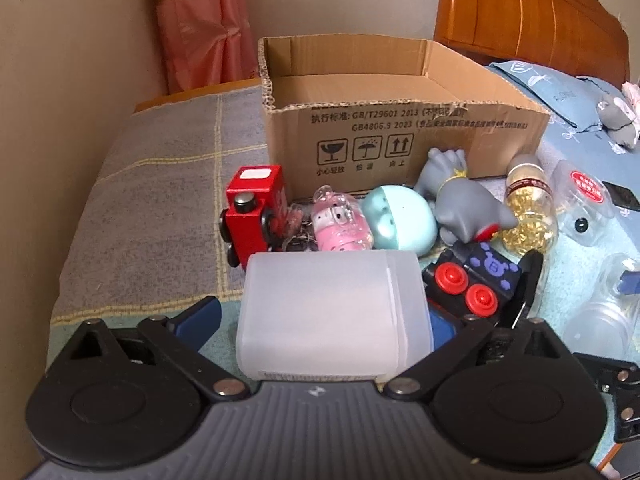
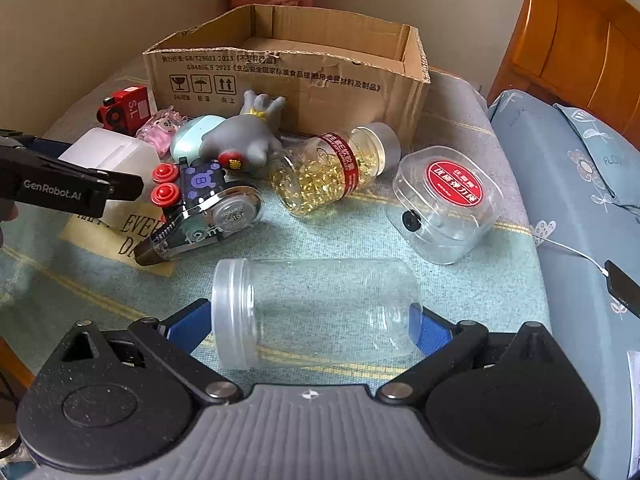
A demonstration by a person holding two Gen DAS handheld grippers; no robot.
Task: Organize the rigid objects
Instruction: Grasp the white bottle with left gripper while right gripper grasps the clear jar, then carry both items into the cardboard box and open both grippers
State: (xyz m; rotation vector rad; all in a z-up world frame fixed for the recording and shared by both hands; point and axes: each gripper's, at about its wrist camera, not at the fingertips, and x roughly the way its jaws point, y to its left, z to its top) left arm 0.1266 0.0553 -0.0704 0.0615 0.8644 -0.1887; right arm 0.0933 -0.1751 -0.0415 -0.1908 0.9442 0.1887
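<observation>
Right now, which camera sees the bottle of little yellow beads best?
The right wrist view: the bottle of yellow beads lies on its side in full sight, red label and grey cap showing. In the left wrist view, the grey toy hides part of it.

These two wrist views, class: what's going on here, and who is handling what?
A person is sorting toys and containers on a bed with a handheld gripper in each hand. The left gripper straddles a frosted white plastic box; the right gripper straddles an empty clear jar lying on its side. Whether either is clamped tight is unclear. The open cardboard box behind looks empty. The red train, grey figure and capsule bottle lie in front of it.
</observation>
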